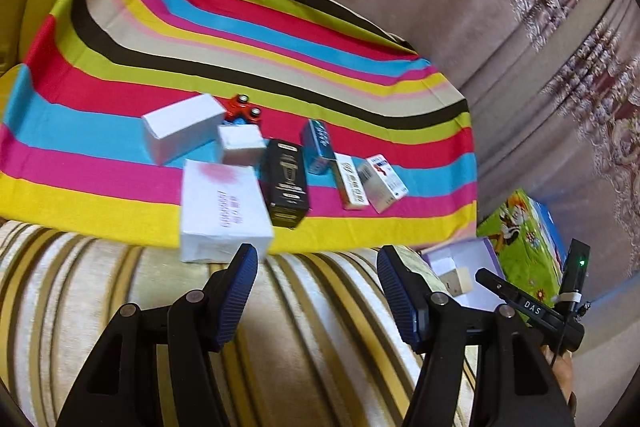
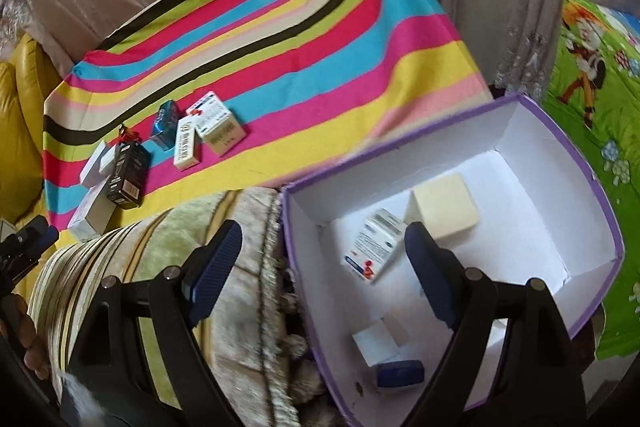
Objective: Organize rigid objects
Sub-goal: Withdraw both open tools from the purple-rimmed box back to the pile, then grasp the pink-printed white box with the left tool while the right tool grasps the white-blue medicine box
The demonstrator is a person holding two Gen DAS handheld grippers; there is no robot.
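Right wrist view: right gripper [image 2: 324, 259] jaws wide above purple box [image 2: 576, 187]; left gripper [image 1: 316, 279] jaws wide, both empty, near small boxes [image 1: 286, 183].

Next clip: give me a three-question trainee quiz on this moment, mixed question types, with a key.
1. True or false: the left tongs grip the black box.
2. Which lies inside the purple-rimmed box? A) the teal box B) the cream box C) the red fidget spinner
3. Fill in: the boxes not yet sorted lie on a ______ cloth.

Key: 1 false, both the left tongs and the right tongs are open and hold nothing. 2 B. 3 striped.
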